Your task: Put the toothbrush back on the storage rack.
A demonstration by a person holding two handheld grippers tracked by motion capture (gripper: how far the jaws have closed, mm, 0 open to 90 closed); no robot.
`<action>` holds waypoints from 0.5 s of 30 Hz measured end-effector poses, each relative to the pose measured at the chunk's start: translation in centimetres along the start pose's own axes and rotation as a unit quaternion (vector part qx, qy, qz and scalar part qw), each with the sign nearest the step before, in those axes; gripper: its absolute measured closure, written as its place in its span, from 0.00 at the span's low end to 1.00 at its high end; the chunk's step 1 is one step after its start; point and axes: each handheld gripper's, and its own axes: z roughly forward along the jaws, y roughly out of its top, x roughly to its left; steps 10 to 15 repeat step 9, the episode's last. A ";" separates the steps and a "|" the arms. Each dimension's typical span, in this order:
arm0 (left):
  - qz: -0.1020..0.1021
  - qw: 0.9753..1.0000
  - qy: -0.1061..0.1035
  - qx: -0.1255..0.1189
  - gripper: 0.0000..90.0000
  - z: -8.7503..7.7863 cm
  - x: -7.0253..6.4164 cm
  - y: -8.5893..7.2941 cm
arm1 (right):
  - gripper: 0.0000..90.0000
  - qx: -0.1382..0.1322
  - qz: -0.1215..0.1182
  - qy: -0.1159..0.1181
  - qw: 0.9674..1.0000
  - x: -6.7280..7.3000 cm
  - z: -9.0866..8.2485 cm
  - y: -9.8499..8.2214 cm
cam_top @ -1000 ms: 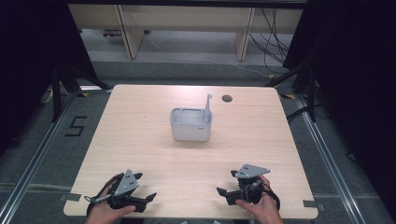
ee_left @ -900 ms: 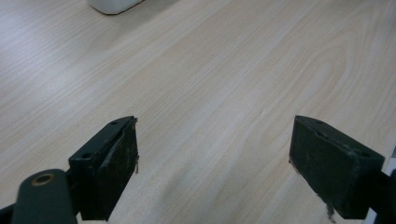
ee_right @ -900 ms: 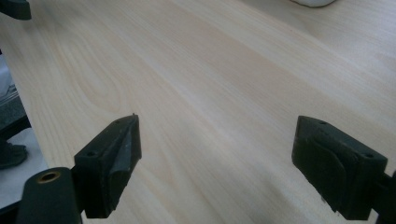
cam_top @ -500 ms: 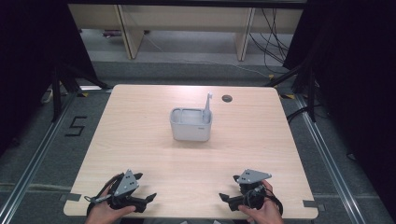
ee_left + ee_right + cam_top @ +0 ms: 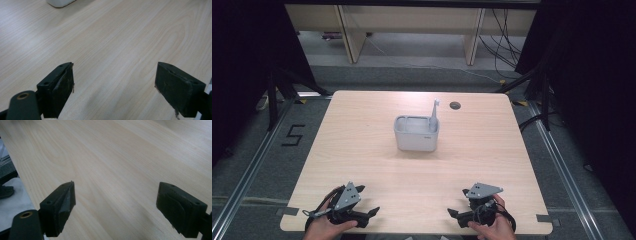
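High view: a grey container (image 5: 416, 133) stands near the middle of the bench (image 5: 362, 150), an upright handle at its right rim. Well short of it, at the near edge, lie the left hand-held gripper (image 5: 371, 214) and the right hand-held gripper (image 5: 454, 214). On the floor left of the bench is a marked "5" (image 5: 293, 135).

Left gripper view: jaws spread wide over bare wood, the container (image 5: 60, 2) far ahead.

Right gripper view: jaws spread wide, nothing between them.
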 end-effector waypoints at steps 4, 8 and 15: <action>0.000 1.000 0.000 0.001 0.17 0.0 0.0 0.0 | 0.18 0.000 0.001 0.000 1.000 0.0 0.0 0.0; 0.000 1.000 0.000 0.000 0.17 0.0 0.0 0.0 | 0.18 0.000 0.000 0.001 1.000 0.0 0.0 0.0; -0.006 1.000 0.002 -0.007 0.17 0.1 -0.1 0.0 | 0.18 0.000 0.001 0.001 1.000 0.0 0.0 0.0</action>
